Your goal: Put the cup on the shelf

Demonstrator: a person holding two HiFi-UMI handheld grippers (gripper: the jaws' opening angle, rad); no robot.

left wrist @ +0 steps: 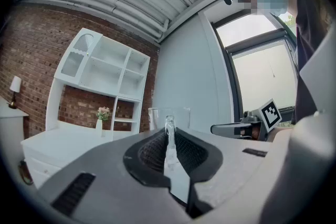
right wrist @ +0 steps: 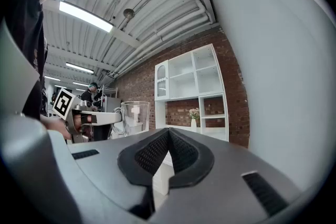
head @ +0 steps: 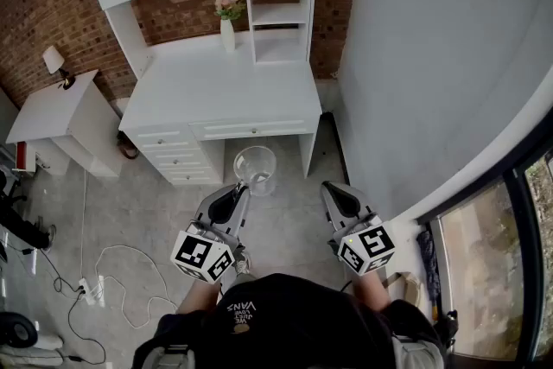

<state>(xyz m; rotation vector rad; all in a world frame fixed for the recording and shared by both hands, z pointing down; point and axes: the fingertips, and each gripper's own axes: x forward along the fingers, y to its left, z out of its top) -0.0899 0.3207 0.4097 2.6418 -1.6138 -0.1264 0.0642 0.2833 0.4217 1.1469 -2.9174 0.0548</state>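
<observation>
A clear glass cup [head: 256, 169] hangs in the air in front of the white desk [head: 216, 91], below its front edge in the head view. My left gripper [head: 238, 191] is shut on the cup's handle; in the left gripper view the glass handle [left wrist: 169, 131] stands pinched between the jaws, with the cup's body [left wrist: 181, 115] just beyond. My right gripper [head: 333, 189] is held beside it, shut and empty, and its view catches the cup [right wrist: 135, 113] to the left. The white shelf unit [head: 278, 13] rises at the back of the desk.
A white vase with flowers [head: 227, 22] stands on the desk by the shelf's open compartments. A white side table with a lamp [head: 60, 112] is at the left. Cables [head: 104, 272] lie on the floor. A grey wall [head: 432, 56] runs along the right.
</observation>
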